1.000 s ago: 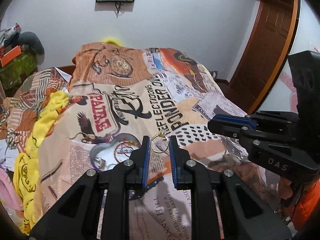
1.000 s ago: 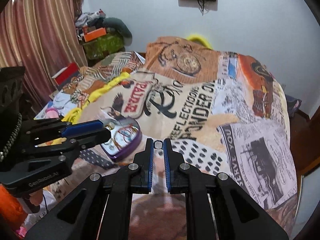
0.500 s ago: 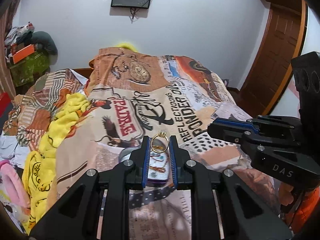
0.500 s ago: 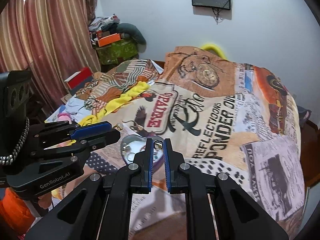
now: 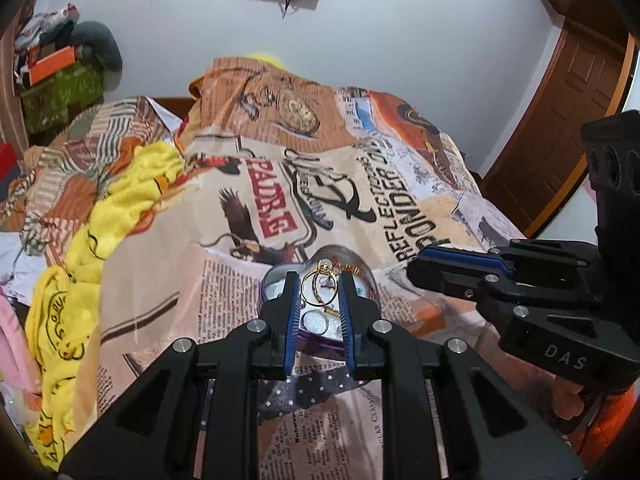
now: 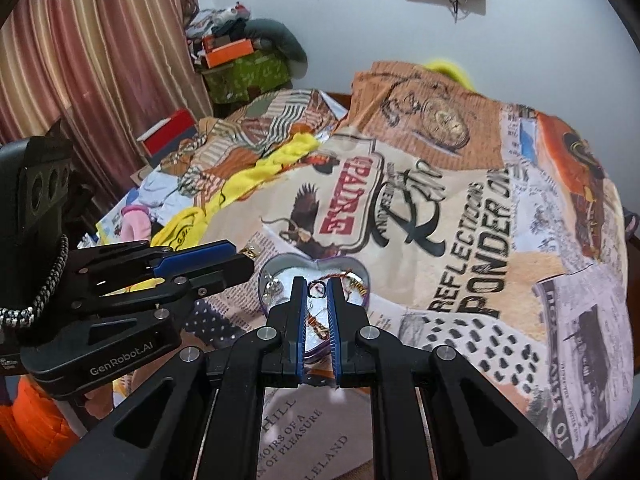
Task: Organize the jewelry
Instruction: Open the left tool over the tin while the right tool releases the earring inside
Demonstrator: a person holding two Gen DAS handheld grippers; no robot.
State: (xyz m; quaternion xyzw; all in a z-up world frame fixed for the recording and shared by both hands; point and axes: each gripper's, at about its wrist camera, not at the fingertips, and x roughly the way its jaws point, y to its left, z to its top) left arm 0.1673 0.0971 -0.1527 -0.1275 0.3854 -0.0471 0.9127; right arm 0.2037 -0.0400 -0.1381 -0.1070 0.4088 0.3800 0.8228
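Observation:
A heart-shaped tin [image 5: 276,276] with a purple rim lies open on the printed bedspread; it also shows in the right wrist view [image 6: 280,268] and holds several small jewelry pieces. My left gripper [image 5: 319,292] is shut on a thin gold ring [image 5: 319,289] and holds it just above the tin. My right gripper [image 6: 317,289] is shut on a small dark ring [image 6: 316,288], also above the tin. Each gripper shows in the other's view: the right gripper [image 5: 424,266] to the right, the left gripper [image 6: 236,262] to the left.
The bedspread [image 6: 480,208] covers the bed. Yellow cloth [image 5: 100,216] and loose clothes lie at the left. Curtains [image 6: 80,60] hang at the left, a green box with clutter [image 6: 248,72] stands at the back, a wooden door [image 5: 560,112] is at the right.
Both grippers have moved over the heart-shaped tin, each still holding its ring. The tin now sits directly beneath both sets of fingertips.

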